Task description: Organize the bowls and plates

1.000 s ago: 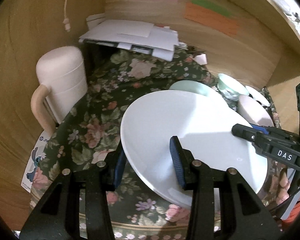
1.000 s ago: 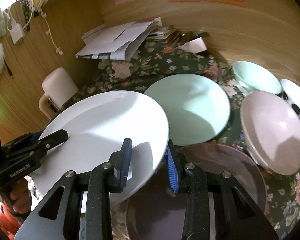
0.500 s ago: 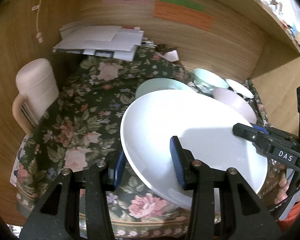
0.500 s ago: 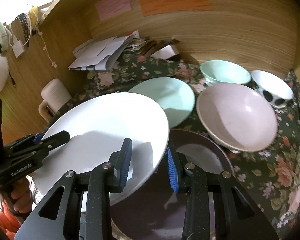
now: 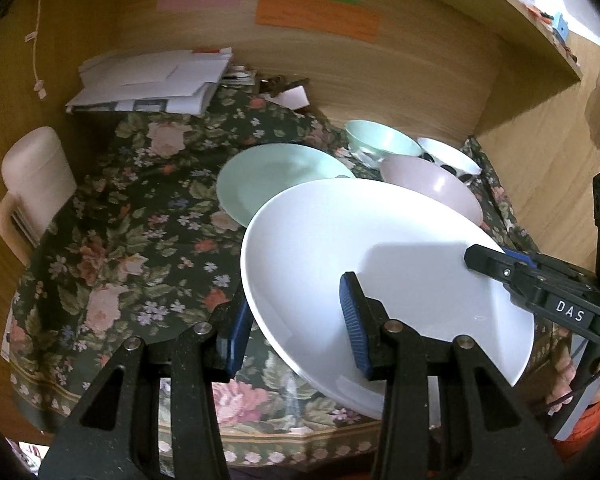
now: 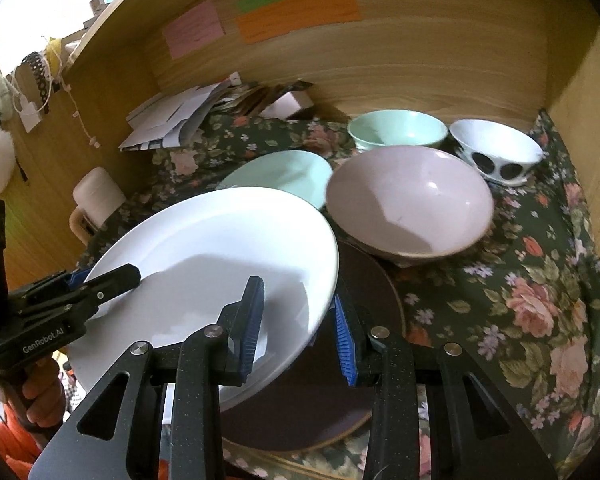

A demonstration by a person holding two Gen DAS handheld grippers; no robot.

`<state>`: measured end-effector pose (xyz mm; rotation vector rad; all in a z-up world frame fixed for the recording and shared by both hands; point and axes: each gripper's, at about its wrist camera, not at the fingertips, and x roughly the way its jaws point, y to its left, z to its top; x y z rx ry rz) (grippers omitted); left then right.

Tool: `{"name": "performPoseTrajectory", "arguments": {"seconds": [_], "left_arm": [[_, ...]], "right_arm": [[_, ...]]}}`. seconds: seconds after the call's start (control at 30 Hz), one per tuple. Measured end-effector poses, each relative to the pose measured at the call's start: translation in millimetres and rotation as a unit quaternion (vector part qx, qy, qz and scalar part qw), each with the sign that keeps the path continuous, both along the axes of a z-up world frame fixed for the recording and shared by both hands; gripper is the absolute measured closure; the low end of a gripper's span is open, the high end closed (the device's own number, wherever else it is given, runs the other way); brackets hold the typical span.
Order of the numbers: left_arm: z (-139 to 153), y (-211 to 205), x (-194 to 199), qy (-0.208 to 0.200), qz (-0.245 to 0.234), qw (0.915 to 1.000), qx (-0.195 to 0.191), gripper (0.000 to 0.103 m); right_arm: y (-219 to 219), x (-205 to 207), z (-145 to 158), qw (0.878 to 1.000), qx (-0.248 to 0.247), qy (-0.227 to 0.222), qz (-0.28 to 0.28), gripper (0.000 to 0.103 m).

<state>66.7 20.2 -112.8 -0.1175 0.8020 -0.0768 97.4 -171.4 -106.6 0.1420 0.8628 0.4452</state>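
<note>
A large white plate (image 5: 380,280) is held in the air by both grippers, tilted. My left gripper (image 5: 296,320) is shut on its left rim. My right gripper (image 6: 296,320) is shut on its right rim and also shows in the left wrist view (image 5: 496,268). Under the plate lies a dark brown plate (image 6: 364,308). Behind are a mint plate (image 6: 284,174), a large pink bowl (image 6: 408,200), a mint bowl (image 6: 396,128) and a white bowl with black spots (image 6: 496,152).
All stands on a floral cloth (image 5: 132,232) inside a wooden alcove (image 5: 420,80). A pink lidded mug (image 5: 32,184) is at the left. A pile of papers (image 5: 156,80) lies at the back left. The alcove's right wall (image 6: 580,120) is close to the bowls.
Both grippers have lifted and pulled back with the white plate. The dishes behind now look farther off and more of the cloth shows.
</note>
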Motion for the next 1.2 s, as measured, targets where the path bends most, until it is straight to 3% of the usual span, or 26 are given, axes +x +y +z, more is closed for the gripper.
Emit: {"name": "performPoseTrajectory", "arguments": {"seconds": [0.47,1.2], "left_arm": [[-22,-25,1,0.03,-0.008,0.9995,-0.001,0.061],[-48,-23,20,0.067,-0.007,0.9977,-0.004,0.061]], "right_arm": [[-23,-5,-26,0.999,0.003,0.033,-0.013,0.072],[-25,5,-51,0.997,0.005,0.071,-0.015,0.072]]}}
